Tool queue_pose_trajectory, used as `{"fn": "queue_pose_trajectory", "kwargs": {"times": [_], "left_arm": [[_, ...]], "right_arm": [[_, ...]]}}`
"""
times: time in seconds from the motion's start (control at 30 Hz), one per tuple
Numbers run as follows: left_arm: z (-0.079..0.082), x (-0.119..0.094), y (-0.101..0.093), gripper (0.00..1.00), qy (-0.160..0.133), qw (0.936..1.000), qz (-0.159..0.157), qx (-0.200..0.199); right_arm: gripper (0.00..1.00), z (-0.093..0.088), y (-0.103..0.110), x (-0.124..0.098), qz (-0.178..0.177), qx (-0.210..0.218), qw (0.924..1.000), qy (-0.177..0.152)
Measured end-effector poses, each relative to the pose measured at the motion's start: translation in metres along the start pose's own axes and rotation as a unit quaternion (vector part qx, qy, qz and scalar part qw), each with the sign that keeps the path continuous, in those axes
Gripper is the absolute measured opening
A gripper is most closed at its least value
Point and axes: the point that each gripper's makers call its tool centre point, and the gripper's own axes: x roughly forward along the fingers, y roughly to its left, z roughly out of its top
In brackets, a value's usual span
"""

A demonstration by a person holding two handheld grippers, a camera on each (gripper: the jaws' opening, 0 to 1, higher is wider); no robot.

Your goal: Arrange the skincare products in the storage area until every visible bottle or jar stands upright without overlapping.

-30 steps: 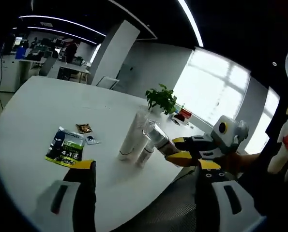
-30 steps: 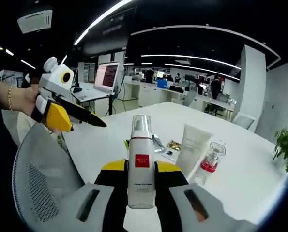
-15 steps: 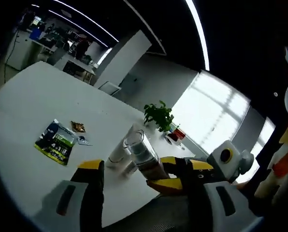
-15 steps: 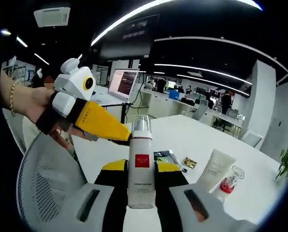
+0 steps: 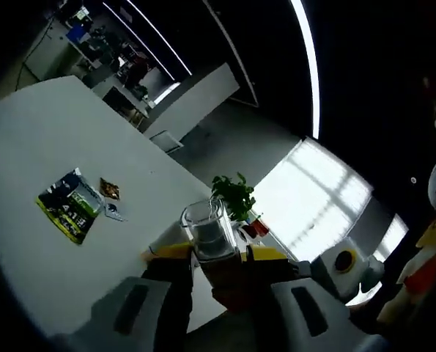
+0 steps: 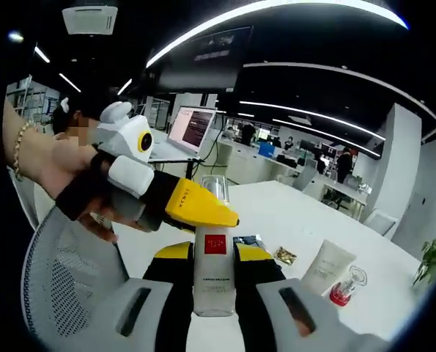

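R gripper view: right gripper [image 6: 214, 275] has jaws closed narrow on a pump bottle [image 6: 214, 275], white body w/ red square label, held upright btwn the yellow-tipped pads. The left gripper [image 6: 203, 211] comes in from the left, held by a hand [image 6: 60, 172] w/ a bead bracelet; its yellow jaw lies across the bottle's neck, just under the clear cap [image 6: 215, 187], touching or v. close. Mesh chair back [image 6: 64, 293] sits low left.

L gripper view: same bottle's clear cap [image 5: 209, 231] sits btwn the left gripper's [image 5: 216, 268] jaws, which stand narrow around it. Can't tell if they actually clamp it or just flank it. Right gripper body [image 5: 342, 268] shows beyond, low right.

Farther out on the white table [image 6: 291, 220]: a white tube [image 6: 327, 265] standing cap-down, w/ a small clear bottle w/ red liquid [image 6: 344, 287] just beside it. Near them lie flat sachets, incl. a green/black packet [image 5: 67, 207] and a small brown one [image 5: 110, 189]. A potted plant [image 5: 232, 196] stands at the far table edge by the window.
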Motion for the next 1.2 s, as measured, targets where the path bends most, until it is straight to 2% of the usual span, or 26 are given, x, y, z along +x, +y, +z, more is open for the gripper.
{"fn": "queue_pose_trajectory", "kwargs": {"times": [0.07,0.13,0.17,0.23,0.3,0.37,0.43,0.5,0.53,0.57,0.6,0.63,0.67,0.73,0.8,0.83,0.87,0.9,0.93,0.97,1.0,1.07,1.1,1.2], "left_arm": [[-0.002,0.002,0.003,0.18,0.007,0.9999,0.007,-0.010],[-0.003,0.002,0.003,0.18,0.008,0.9999,0.006,-0.003],[-0.002,0.002,0.002,0.18,0.007,0.9999,0.008,0.000],[0.001,0.003,0.000,0.17,0.011,0.9999,0.003,-0.008],[-0.002,0.003,0.001,0.16,0.030,0.9994,0.011,-0.015],[0.000,0.003,0.000,0.16,0.033,0.9994,0.006,-0.009],[0.000,0.002,-0.003,0.15,0.051,0.9987,-0.002,0.006],[-0.001,-0.001,-0.008,0.15,0.075,0.9964,-0.018,0.037],[0.000,-0.001,-0.011,0.15,0.083,0.9948,-0.026,0.053],[0.001,-0.002,-0.016,0.15,0.090,0.9932,-0.039,0.063],[0.000,-0.004,-0.019,0.15,0.104,0.9894,-0.047,0.089],[-0.002,-0.006,-0.020,0.15,0.120,0.9849,-0.053,0.113],[-0.002,-0.007,-0.026,0.15,0.133,0.9800,-0.065,0.133],[-0.004,-0.009,-0.033,0.14,0.158,0.9707,-0.082,0.162],[-0.003,-0.011,-0.039,0.14,0.170,0.9639,-0.098,0.180],[-0.001,-0.011,-0.043,0.14,0.170,0.9616,-0.108,0.186],[0.001,-0.012,-0.047,0.14,0.171,0.9596,-0.114,0.192],[0.001,-0.013,-0.050,0.14,0.178,0.9573,-0.121,0.193],[0.001,-0.013,-0.054,0.14,0.186,0.9503,-0.134,0.211],[0.001,-0.013,-0.056,0.14,0.189,0.9471,-0.138,0.219],[0.000,-0.014,-0.059,0.14,0.194,0.9412,-0.146,0.235],[0.000,-0.014,-0.067,0.14,0.202,0.9327,-0.156,0.255],[-0.002,-0.015,-0.070,0.14,0.212,0.9240,-0.164,0.273],[-0.003,-0.017,-0.076,0.14,0.224,0.9094,-0.177,0.303]], "right_arm": [[0.20,-0.001,-0.001,0.000,0.000,0.001,1.0000,0.003],[0.20,-0.004,-0.002,0.001,-0.001,-0.001,1.0000,0.008],[0.20,-0.004,-0.001,0.001,0.001,0.029,0.9996,0.001],[0.21,-0.003,-0.002,0.001,0.005,0.054,0.9985,-0.010],[0.21,-0.003,0.000,0.001,0.008,0.055,0.9984,-0.007],[0.21,-0.003,0.003,0.001,0.013,0.063,0.9978,-0.014],[0.21,-0.001,0.004,0.000,0.024,0.077,0.9965,-0.022],[0.23,0.000,0.012,0.000,0.061,0.111,0.9916,-0.026],[0.23,0.003,0.009,0.000,0.060,0.128,0.9893,-0.035],[0.24,0.008,0.016,-0.001,0.096,0.160,0.9809,-0.055],[0.24,0.008,0.019,-0.002,0.123,0.185,0.9731,-0.059],[0.25,0.007,0.016,-0.002,0.130,0.181,0.9729,-0.063],[0.25,0.007,0.020,-0.004,0.169,0.181,0.9667,-0.066],[0.25,0.010,0.022,-0.007,0.212,0.190,0.9566,-0.062],[0.24,0.017,0.024,-0.012,0.256,0.196,0.9442,-0.068],[0.24,0.020,0.021,-0.013,0.264,0.194,0.9418,-0.074],[0.24,0.025,0.022,-0.017,0.293,0.210,0.9296,-0.075],[0.24,0.027,0.021,-0.017,0.303,0.212,0.9261,-0.075],[0.23,0.031,0.020,-0.018,0.318,0.203,0.9224,-0.081],[0.23,0.030,0.021,-0.019,0.327,0.187,0.9232,-0.076],[0.25,0.033,0.022,-0.018,0.330,0.171,0.9257,-0.074],[0.27,0.036,0.028,-0.017,0.344,0.143,0.9256,-0.065],[0.27,0.041,0.031,-0.019,0.358,0.139,0.9206,-0.070],[0.23,0.045,0.037,-0.021,0.370,0.125,0.9178,-0.070]]}}
